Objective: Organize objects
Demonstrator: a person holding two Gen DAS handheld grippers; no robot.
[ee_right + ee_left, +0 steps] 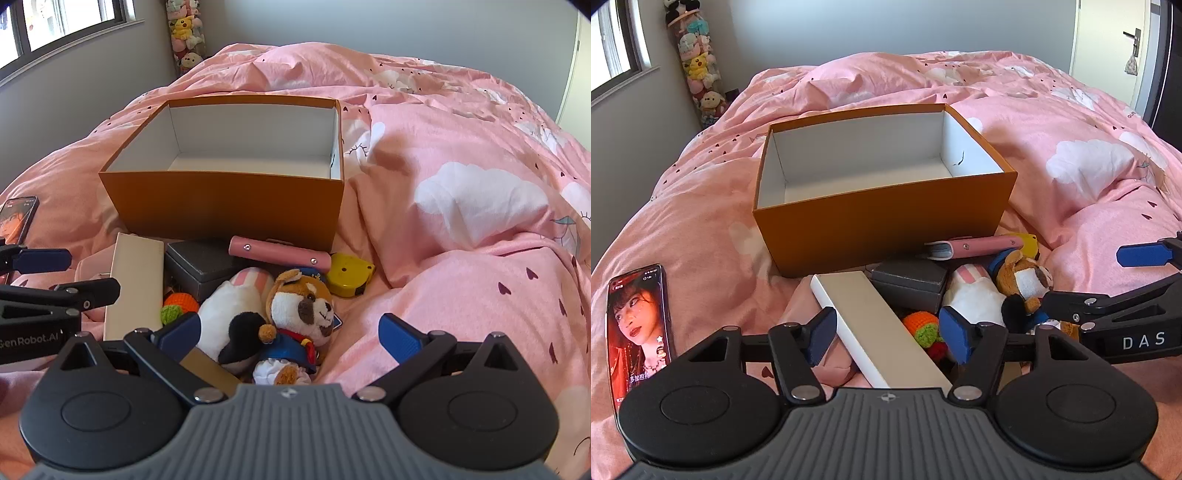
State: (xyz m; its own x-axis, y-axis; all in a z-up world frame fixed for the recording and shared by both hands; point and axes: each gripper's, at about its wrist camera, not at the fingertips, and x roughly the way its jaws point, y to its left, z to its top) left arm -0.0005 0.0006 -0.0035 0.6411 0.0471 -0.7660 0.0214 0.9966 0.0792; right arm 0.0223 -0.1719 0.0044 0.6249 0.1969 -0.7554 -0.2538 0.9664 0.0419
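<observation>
An empty orange box [882, 218] [229, 206] stands open on the pink duvet. In front of it lies a pile: a long white box [871, 317] [135, 280], a grey box [910, 282], a pink case [280, 254], a yellow tape measure [349, 277], a plush dog [303, 310], a white-and-pink plush [229, 306] and a crocheted orange ball [921, 325]. My left gripper [888, 338] is open and straddles the white box without pressing it. My right gripper [291, 336] is wide open, with the plush dog between its fingers, untouched.
A lit phone [639, 325] lies on the duvet at the left. The bedding [480, 206] is rumpled into folds on the right. A tall tube of plush toys [698, 74] stands in the far corner by the window.
</observation>
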